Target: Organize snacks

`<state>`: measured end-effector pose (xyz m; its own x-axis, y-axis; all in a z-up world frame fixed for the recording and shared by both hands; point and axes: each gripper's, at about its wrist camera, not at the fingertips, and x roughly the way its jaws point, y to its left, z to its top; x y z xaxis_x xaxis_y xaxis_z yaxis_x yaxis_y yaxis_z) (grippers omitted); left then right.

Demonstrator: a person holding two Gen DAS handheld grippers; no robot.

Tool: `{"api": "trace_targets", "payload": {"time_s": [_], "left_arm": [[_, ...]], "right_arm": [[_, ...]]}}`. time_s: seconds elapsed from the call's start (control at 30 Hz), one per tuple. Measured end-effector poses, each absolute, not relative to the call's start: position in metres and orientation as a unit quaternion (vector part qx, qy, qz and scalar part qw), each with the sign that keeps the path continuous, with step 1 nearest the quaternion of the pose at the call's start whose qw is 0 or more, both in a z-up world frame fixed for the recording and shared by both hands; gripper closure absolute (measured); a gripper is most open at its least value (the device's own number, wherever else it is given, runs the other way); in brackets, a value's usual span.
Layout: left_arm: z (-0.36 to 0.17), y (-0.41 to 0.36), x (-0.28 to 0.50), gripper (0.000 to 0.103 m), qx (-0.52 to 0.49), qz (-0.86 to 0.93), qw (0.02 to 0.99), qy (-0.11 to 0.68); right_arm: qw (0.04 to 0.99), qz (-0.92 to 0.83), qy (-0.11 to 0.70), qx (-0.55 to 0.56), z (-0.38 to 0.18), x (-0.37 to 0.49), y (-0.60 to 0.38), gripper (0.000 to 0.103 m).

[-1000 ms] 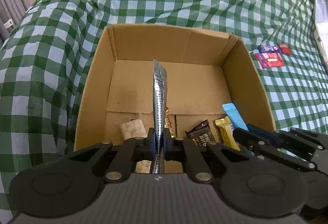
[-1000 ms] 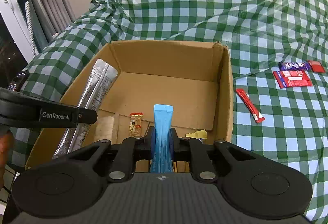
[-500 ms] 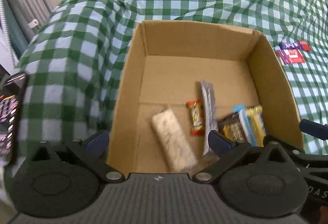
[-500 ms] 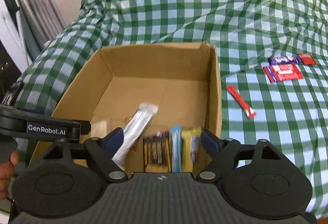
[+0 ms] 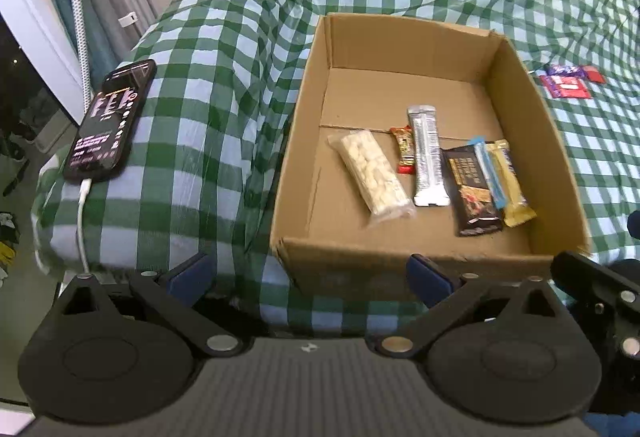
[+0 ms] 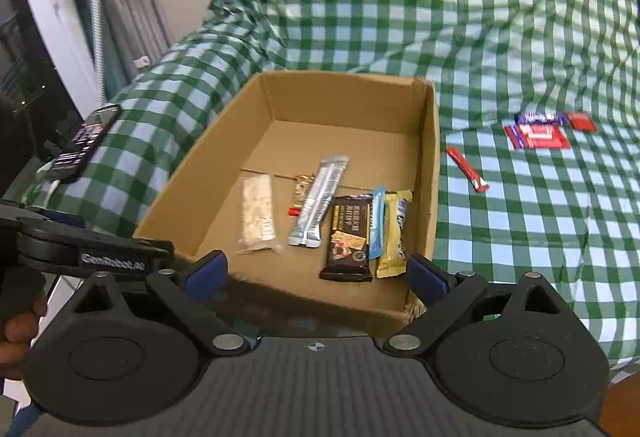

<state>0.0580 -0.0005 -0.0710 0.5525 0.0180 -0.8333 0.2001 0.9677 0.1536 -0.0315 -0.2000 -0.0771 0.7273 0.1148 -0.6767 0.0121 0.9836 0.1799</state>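
Note:
An open cardboard box [image 5: 560, 157] [image 6: 430, 173] sits on the green checked cloth. Inside lie a clear pack of pale pieces [image 5: 370, 177] [image 6: 258, 213], a small red bar [image 5: 405, 149], a silver stick pack [image 5: 427, 157] [image 6: 322, 205], a dark brown bar [image 5: 472, 193] [image 6: 349, 237], a blue stick [image 5: 489, 173] [image 6: 377, 221] and a yellow bar [image 5: 510, 189] [image 6: 394, 233]. My left gripper [image 5: 308, 279] is open and empty in front of the box's near wall. My right gripper [image 6: 316, 273] is open and empty just above that wall.
On the cloth right of the box lie a red stick [image 6: 466, 169], a red flat pack [image 6: 536, 137] [image 5: 564, 89], a purple bar [image 6: 536, 117] and a small red packet [image 6: 580, 121]. A phone [image 5: 110, 121] [image 6: 86, 141] on a white cable lies left of the box.
Both grippers opened and let go: the silver stick pack and the blue stick now lie in the box. Both grippers have pulled back toward me and up.

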Motion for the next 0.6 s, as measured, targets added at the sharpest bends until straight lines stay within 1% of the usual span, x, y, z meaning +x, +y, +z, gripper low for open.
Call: {"api": "trace_targets", "payload": {"time_s": [0.27, 0.6], "left_arm": [[-0.048, -0.001, 0.019, 0.0, 0.116, -0.07, 0.89, 0.435], [-0.031, -0.006, -0.002, 0.0, 0.117, -0.072, 0.902, 0.41]], "right_arm": [[0.942, 0.028, 0.328, 0.057, -0.052, -0.07, -0.193, 0.004], [0.953, 0.032, 0.298, 0.053, -0.038, -0.094, -0.191, 0.003]]}}
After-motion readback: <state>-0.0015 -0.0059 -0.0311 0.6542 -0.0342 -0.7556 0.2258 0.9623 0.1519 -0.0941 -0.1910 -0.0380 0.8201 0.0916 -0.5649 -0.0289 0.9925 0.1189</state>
